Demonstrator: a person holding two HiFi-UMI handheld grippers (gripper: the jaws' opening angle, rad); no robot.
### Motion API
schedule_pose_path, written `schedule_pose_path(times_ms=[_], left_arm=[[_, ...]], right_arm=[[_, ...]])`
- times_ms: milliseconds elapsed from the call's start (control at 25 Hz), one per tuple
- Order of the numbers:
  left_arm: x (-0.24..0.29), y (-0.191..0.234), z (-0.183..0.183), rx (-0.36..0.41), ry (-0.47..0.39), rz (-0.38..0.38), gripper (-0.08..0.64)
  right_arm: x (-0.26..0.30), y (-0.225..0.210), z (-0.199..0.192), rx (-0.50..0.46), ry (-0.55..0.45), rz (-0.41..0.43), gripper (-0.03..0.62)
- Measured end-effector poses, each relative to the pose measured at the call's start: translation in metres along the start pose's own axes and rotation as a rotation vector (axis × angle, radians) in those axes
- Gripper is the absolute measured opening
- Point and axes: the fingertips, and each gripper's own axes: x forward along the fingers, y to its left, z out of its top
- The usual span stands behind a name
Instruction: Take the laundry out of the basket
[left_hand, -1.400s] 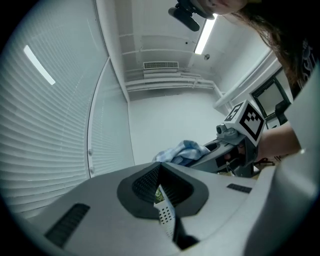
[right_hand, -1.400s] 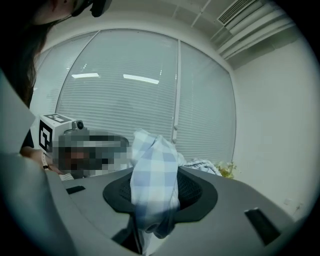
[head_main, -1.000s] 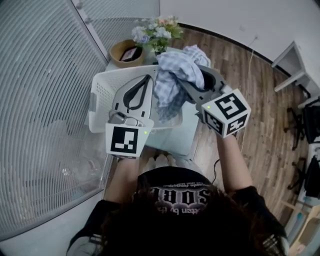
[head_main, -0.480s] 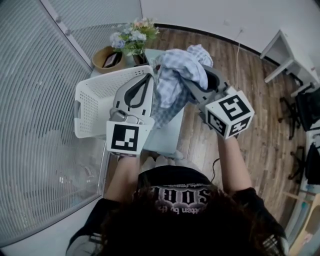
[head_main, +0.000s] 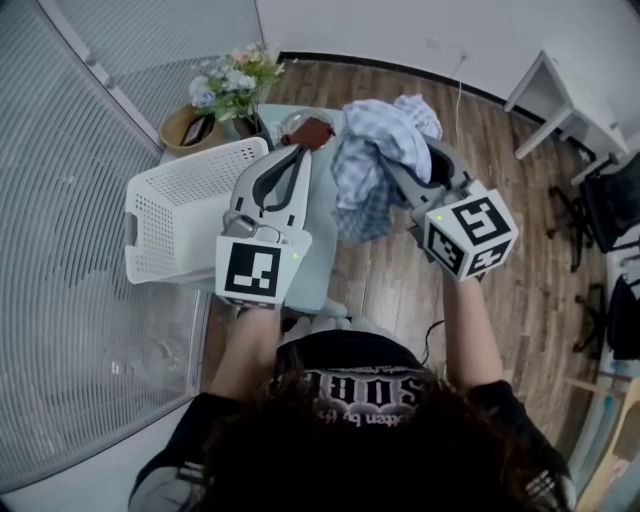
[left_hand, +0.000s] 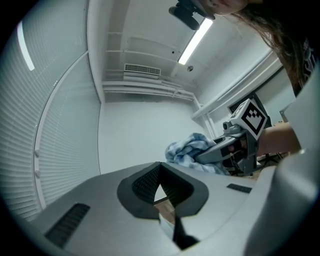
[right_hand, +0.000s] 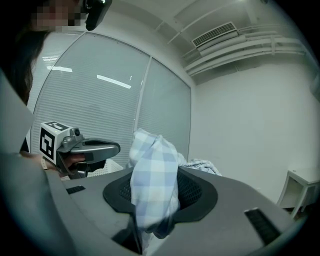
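Head view, 12 o'clock at the top edge. The right gripper (head_main: 402, 176), at 1 o'clock from the picture's centre, has its jaws closed on a blue-and-white checked cloth garment (head_main: 383, 150). In the right gripper view a fold of the fabric is pinched between the dark pads and bulges out above them. The rest of the garment is bunched over the jaws and hangs down at their 7 o'clock side. It hangs above the 3 o'clock edge of the pale blue-green tabletop (head_main: 322, 242) and the brown plank floor (head_main: 400, 290).

The left gripper (head_main: 298, 152) is at 11 o'clock from centre. Its jaw tips are together with nothing between them, and only a narrow triangular gap shows behind the tips in the left gripper view.

The white perforated plastic laundry basket (head_main: 172, 228) stands on the tabletop at 9 o'clock. It is well apart from the garment, with the left gripper between the two.

At 12 o'clock from the basket are a bunch of pale flowers (head_main: 228, 84) and a round tan woven bowl (head_main: 183, 128). A white desk (head_main: 560, 95) stands at 2 o'clock.
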Motion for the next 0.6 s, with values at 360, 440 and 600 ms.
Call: schedule_pose_path(times_ms=[360, 440, 600], left_arm=[[0.021, -0.037, -0.005, -0.018, 0.003, -0.027, -0.002], [0.025, -0.043, -0.011, -0.013, 0.015, -0.03, -0.002], [0.032, -0.053, -0.018, -0.017, 0.027, -0.038, -0.002]], right_arm=[[-0.035, -0.036, -0.016, 0.018, -0.037, -0.054, 0.164], [-0.04, -0.041, -0.021, 0.027, -0.041, -0.062, 0.164], [-0.048, -0.049, -0.032, 0.074, -0.049, -0.061, 0.164]])
